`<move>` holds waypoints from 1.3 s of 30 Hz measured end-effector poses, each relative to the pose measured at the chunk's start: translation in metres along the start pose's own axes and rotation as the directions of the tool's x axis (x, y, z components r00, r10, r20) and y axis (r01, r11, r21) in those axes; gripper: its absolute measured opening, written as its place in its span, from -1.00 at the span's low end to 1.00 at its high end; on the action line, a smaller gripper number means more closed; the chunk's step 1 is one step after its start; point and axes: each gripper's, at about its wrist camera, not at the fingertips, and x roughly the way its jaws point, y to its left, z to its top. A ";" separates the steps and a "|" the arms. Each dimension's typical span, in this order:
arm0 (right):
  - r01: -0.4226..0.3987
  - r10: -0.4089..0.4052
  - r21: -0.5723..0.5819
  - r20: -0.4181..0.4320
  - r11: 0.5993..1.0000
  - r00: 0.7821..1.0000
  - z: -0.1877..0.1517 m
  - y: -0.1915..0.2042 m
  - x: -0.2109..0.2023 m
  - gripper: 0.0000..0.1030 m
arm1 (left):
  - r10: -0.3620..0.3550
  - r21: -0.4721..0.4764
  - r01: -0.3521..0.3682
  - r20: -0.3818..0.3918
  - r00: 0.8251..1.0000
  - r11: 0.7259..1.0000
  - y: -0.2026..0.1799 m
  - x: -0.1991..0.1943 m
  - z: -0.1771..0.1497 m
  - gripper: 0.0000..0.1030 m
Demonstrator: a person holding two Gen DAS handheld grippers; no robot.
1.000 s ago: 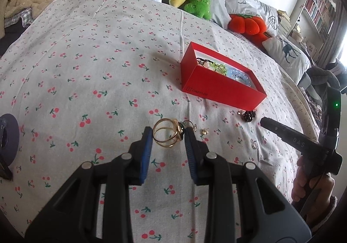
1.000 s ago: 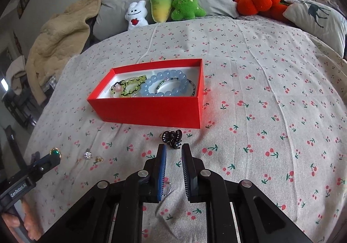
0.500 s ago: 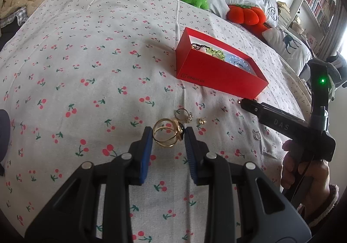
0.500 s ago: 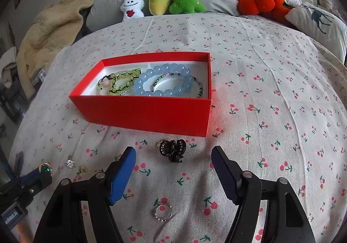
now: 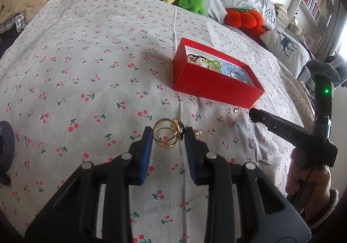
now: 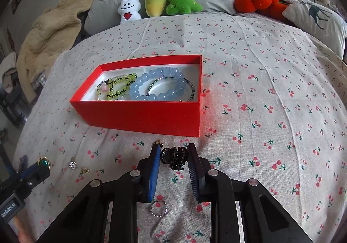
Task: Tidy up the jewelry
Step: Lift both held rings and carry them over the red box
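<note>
Grip, left: your left gripper (image 5: 167, 141) is clamped on the gold double-band ring with a dark stone (image 5: 168, 135); both blue pads touch it, and it sits lifted off the cherry-print bedspread (image 5: 86, 65).
Grip, right: your right gripper (image 6: 173, 157) has its jaws closing around the small black claw hair clip (image 6: 175, 157); the clip lies between the pads, and the left pad looks to be touching it, the right one just beside it.
Box: the red cardboard box (image 6: 138, 116) stands at 12 o'clock from your right gripper, close behind the clip. Inside it lie a pale blue bead bracelet (image 6: 151, 86), a green and black beaded bracelet (image 6: 117, 87) and a thin dark bead strand (image 6: 188, 89).
Loose pieces: a silver beaded ring (image 6: 157, 208) lies at 6 o'clock under your right gripper's fingers. A small gold charm (image 6: 159, 142) is at 11 o'clock, just beside the left fingertip. A clear crystal stud (image 6: 72, 164) and a tiny gold stud (image 6: 84, 170) lie at 9 o'clock, near your left gripper's tip.
Background: plush toys (image 6: 160, 1) and grey pillows line the far edge at 12 o'clock.
Hand: your right hand (image 5: 308, 180) wraps the right gripper's handle at 3 o'clock in the left view.
</note>
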 end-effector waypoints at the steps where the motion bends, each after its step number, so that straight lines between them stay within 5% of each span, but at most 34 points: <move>1: -0.003 0.003 0.004 -0.001 1.000 1.000 0.001 0.000 -0.004 -0.51 | -0.001 0.002 0.001 0.003 1.000 1.000 -0.001 0.000 0.002 -0.38; 14: -0.037 0.037 -0.019 0.042 0.999 0.998 0.036 0.009 -0.042 -0.51 | -0.021 0.100 0.017 0.040 0.999 0.995 -0.038 0.002 0.047 -0.38; 39: -0.047 0.048 -0.042 0.006 0.998 0.999 0.078 0.002 0.003 -0.50 | -0.027 0.180 0.030 -0.015 1.000 0.983 -0.058 0.067 0.088 -0.36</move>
